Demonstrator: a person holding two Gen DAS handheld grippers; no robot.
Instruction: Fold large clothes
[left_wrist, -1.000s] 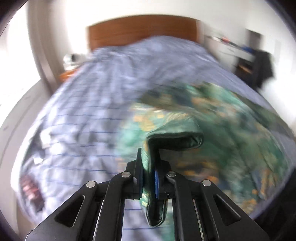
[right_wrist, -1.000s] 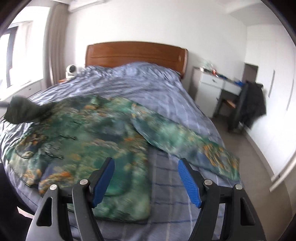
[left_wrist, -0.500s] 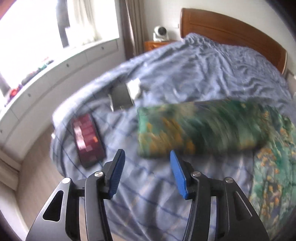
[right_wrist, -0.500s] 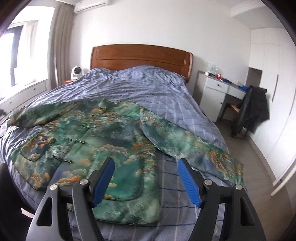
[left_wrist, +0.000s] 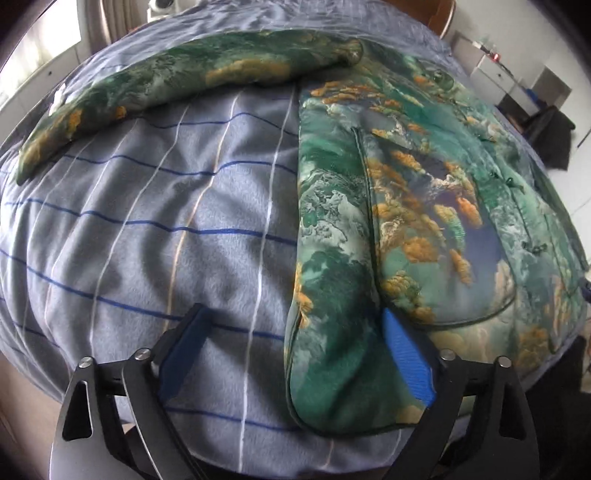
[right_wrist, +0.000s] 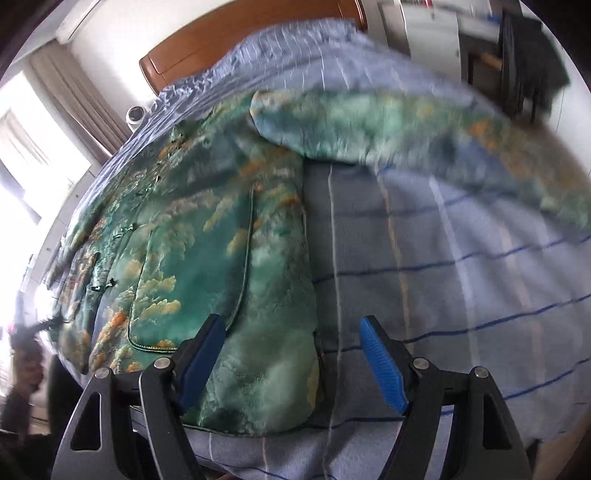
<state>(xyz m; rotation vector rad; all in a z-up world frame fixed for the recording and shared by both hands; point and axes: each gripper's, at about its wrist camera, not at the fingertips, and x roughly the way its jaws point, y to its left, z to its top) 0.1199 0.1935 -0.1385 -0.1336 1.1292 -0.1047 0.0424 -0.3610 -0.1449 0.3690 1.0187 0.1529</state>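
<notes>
So the green printed jacket (left_wrist: 406, 206) is lying flat on the bed (left_wrist: 166, 229), front side up, on top of the blue-grey striped cover. Both sleeves are stretched out sideways: the left sleeve (left_wrist: 177, 85) runs off across the cover in my left view, and the right sleeve (right_wrist: 424, 136) does the same in my right view, though that one's a bit blurry.

My left hand-held gripper (left_wrist: 295, 354) is spread wide and down low at the jacket's bottom left corner. The hem edge sits between the two blue pads, not pinched, with the right pad (left_wrist: 406, 362) pressed onto the fabric.

My right hand-held gripper (right_wrist: 295, 362) is also spread wide, sitting at the other bottom corner. The jacket's side edge falls between its pads there too, nothing grabbed.

Wooden headboard (right_wrist: 207, 48) shows up top in the right view.
</notes>
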